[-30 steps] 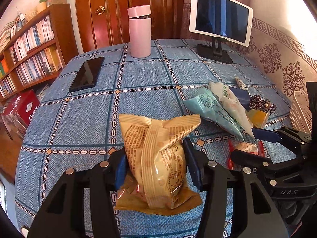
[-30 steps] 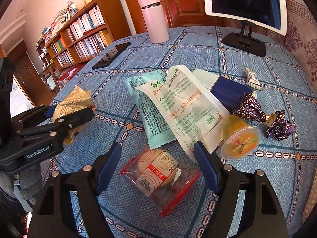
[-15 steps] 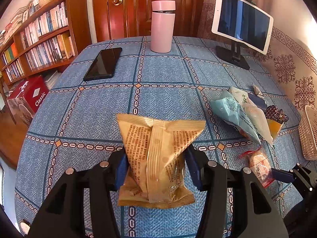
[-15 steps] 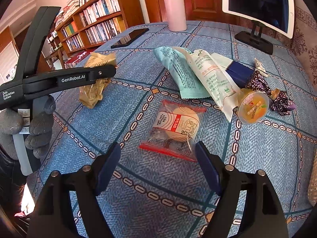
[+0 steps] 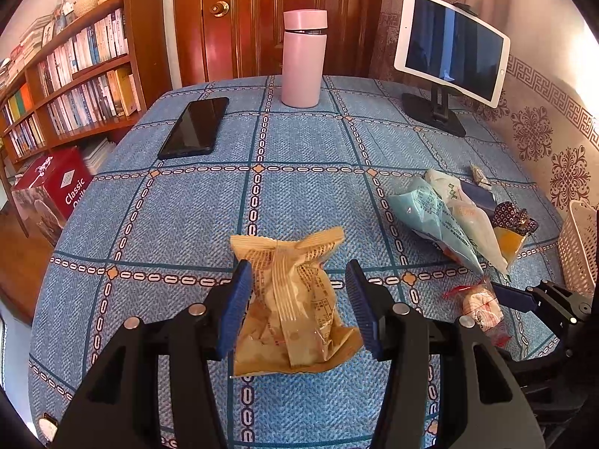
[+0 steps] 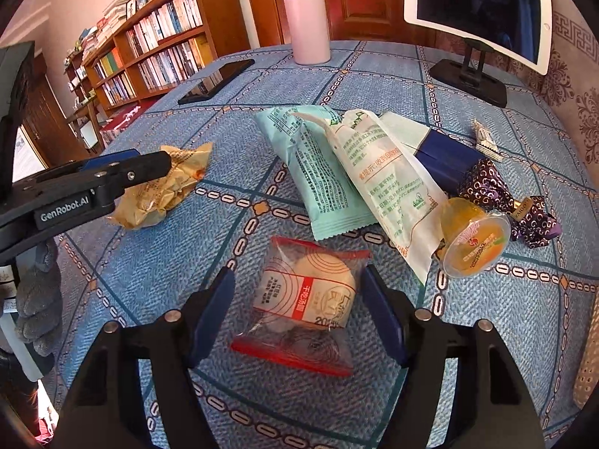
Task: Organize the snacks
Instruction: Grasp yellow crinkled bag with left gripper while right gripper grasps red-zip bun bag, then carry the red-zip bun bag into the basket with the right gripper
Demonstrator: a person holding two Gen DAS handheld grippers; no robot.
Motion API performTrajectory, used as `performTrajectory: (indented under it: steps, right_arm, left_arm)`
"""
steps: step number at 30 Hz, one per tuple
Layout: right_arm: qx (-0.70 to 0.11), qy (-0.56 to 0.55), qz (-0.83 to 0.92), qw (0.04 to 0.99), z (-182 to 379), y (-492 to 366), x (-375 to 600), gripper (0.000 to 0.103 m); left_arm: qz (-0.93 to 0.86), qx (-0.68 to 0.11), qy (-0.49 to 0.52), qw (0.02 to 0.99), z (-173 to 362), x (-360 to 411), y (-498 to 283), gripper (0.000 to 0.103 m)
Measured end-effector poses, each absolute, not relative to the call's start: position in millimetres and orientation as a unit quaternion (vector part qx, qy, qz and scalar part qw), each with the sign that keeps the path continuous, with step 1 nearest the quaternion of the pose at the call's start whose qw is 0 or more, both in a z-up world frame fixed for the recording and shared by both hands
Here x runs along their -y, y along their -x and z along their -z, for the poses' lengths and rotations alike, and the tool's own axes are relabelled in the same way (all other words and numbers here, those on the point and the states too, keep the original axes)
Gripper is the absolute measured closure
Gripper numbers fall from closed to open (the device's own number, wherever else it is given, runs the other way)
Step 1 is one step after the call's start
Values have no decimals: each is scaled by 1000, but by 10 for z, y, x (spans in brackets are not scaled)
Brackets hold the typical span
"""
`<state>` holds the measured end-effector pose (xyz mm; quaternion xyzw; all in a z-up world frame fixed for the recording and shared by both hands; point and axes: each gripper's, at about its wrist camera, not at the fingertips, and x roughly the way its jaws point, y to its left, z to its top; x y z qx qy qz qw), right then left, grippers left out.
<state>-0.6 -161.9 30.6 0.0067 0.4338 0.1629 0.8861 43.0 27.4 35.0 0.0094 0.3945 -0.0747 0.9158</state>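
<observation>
Between the open left gripper (image 5: 297, 299) fingers, tan snack bag (image 5: 292, 303).

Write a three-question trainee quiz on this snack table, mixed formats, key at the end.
1. True or false: the left gripper has clamped the tan snack bag.
2. Which packet lies between the right gripper's fingers? A) teal packet B) red-edged bun packet C) jelly cup
3. Fill in: the jelly cup lies on its ____.

Key: 1 false, a gap shows at the right finger; 2 B; 3 side.

Pink flask (image 5: 304, 58), black phone (image 5: 194, 127), tablet on stand (image 5: 451, 46), bookshelf (image 5: 71, 75).
</observation>
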Motion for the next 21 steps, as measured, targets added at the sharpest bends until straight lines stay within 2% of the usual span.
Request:
performTrajectory:
  steps: [2,3,4,6,12,15,17,21]
  right_arm:
    - [-427,18,-143,892,-305,49,1576,49]
    - [-425,18,-141,894,-308,66,1578,55]
    - [-425,15,-140,894,-311,79,1593,56]
    - [-423,8,-136,896,-319,122,1634,60]
    - [-417,-24,-128,900,-374,274,1815,62]
    - [-408,-43,-125,903,-440,369,1921,62]
    - [-401,-56,-123,906,-490,414,1993,62]
    - [-390,-79,-121,909,-578,485,2111,62]
  left_arm:
    - [73,-394,-12,916,-337,-273,-429,49]
    - [74,-397,-11,915,-327,-278,-428,45]
    - [74,-401,-7,913,-311,-286,-432,33]
    - [67,-405,-2,912,-273,-305,-445,24]
    - [60,-423,-17,904,-83,-253,-528,24]
    - [51,-432,-25,900,-12,-233,-568,37]
    - [49,-431,-27,901,-13,-230,-564,37]
    - [43,-425,-30,904,-68,-221,-514,45]
